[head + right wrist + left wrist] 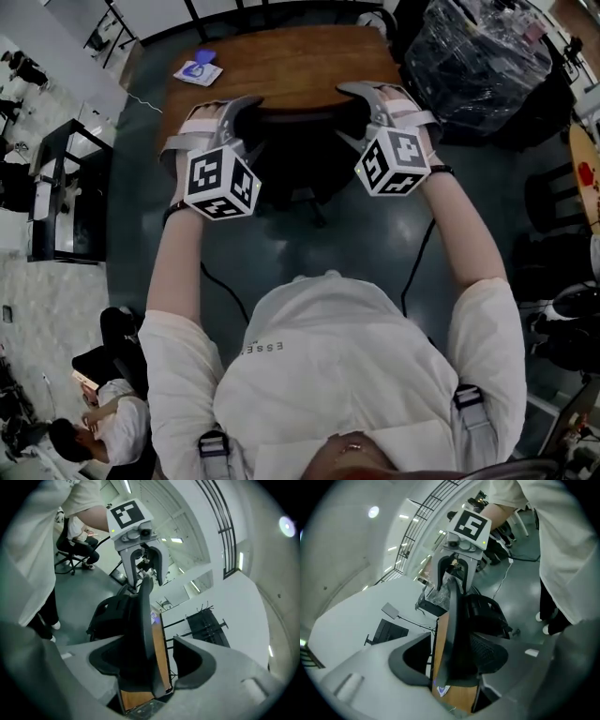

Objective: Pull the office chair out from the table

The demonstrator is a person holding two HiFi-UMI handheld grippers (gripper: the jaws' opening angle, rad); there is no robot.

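The black office chair (300, 155) stands tucked against the near edge of the wooden table (281, 66). My left gripper (246, 117) is at the left end of its backrest top and my right gripper (354, 111) at the right end. In the left gripper view the backrest edge (452, 620) runs between the wide jaws of my left gripper (459, 667), with a gap beside it. The right gripper view shows the same: the backrest (143, 620) lies inside my open right gripper (150, 667), and table wood shows through the gap. Each view shows the other gripper at the far end.
A blue and white item (197, 70) lies on the table's far left corner. A black wrapped bundle (478, 56) stands to the right of the table. A black rack (66, 187) is at the left, cables (220, 286) trail on the floor, and a seated person (103, 422) is at lower left.
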